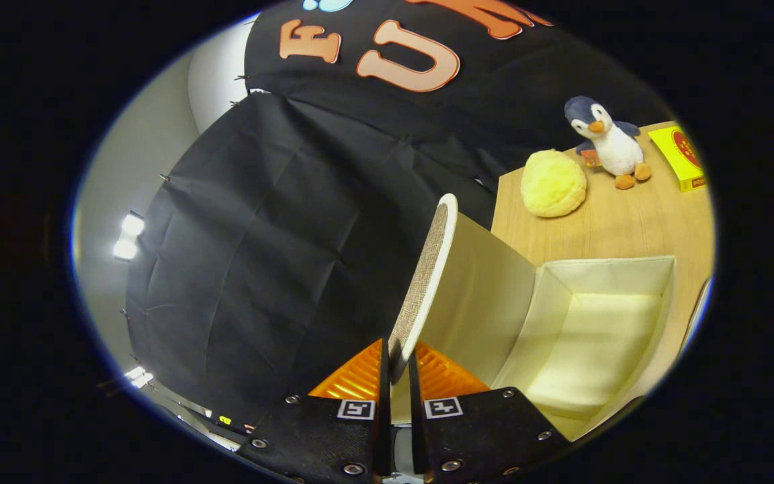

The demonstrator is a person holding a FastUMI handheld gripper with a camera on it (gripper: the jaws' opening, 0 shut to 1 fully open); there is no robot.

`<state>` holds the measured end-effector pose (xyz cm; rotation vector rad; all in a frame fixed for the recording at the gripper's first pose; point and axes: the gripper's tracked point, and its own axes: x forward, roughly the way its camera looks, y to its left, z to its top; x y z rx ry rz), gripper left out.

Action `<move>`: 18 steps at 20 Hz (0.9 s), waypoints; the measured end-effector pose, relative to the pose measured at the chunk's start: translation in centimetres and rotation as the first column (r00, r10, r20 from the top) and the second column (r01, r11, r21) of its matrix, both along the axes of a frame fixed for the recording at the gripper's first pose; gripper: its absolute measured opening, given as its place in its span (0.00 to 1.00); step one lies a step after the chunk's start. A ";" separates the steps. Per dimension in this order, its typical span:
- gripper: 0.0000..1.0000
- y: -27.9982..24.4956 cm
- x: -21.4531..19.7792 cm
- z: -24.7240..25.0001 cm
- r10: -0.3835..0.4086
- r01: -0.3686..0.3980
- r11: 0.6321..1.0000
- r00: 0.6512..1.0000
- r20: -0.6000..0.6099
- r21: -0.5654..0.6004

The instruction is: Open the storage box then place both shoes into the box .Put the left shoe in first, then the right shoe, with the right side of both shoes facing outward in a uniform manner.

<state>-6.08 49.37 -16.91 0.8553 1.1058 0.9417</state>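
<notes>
Fingers (420, 366) of the gripper (397, 370) are clamped on the raised lid (427, 282) edge, holding it upright beside the open, cream-lined storage box (602, 269) on the table (635, 222).

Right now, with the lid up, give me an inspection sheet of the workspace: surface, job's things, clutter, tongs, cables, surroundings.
Surface: light wooden tabletop, bare around the box.
Job's things: cream fabric storage box open, interior bare; its woven beige lid raised on edge. Shoes: nothing seen.
Clutter: fluffy yellow ball, plush penguin and flat yellow carton, beyond the box.
Tongs: tongs shut on the lid's lower edge, both orange fingers pressing it.
Cables: nothing seen.
Surroundings: black cloth booth wall; ceiling lights beyond.
</notes>
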 end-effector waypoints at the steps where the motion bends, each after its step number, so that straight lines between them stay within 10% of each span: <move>1: 0.13 1.5 -0.1 -0.1 0.003 -0.003 1.000 1.000 -0.001 -0.005; 8: 0.19 7.3 -1.0 -3.7 0.006 -0.015 0.992 0.998 -0.069 -0.129; 13: 0.74 2.8 -2.6 -9.2 0.031 -0.051 0.955 0.997 -0.072 -0.292; 18: 0.87 -5.7 -0.4 -10.4 -0.017 0.028 0.934 0.999 0.032 -0.357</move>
